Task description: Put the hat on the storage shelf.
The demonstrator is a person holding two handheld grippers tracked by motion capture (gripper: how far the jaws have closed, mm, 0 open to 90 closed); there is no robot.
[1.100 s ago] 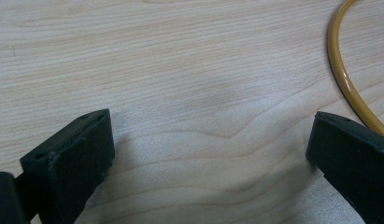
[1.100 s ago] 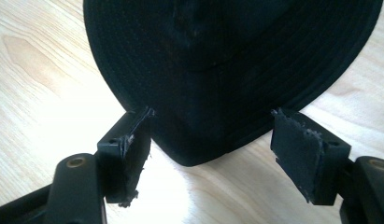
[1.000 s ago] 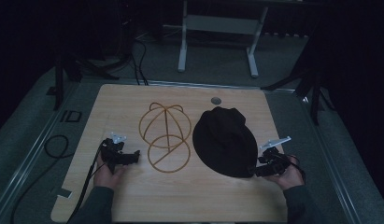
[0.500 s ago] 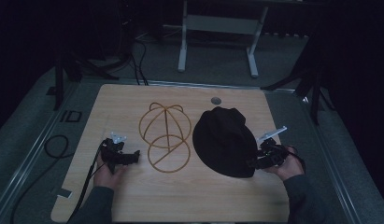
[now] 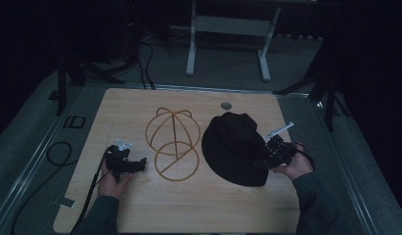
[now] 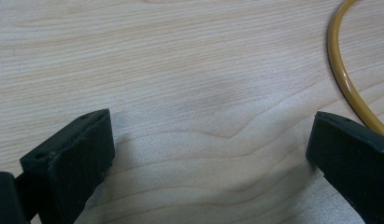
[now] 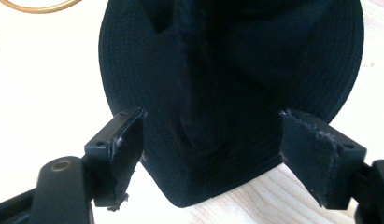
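Your right gripper [image 7: 210, 154] has come in against the black hat [image 5: 235, 147] since a second ago, when it sat just off the brim; now its fingers [image 7: 119, 149] stand wide apart with the brim's near edge lying between them, not yet pinched. In the right gripper view the hat's crown rises straight ahead of the fingers, and bare table [image 5: 140, 210] shows under them on both sides.

Your left gripper [image 6: 210, 154] has kept its place. Its fingers [image 6: 73, 154] are also spread wide, empty, over bare wood, and the gold wire frame [image 5: 173, 144] curves just beside the right-hand finger without touching it that you can tell.

Beyond the left fingers the table is open toward its near and left edges. Your right hand [image 5: 296, 164] rests close to the table's right edge, with the hat between it and the frame. Both forearms come in low from the near edge, hands wrapped around the gripper bodies.
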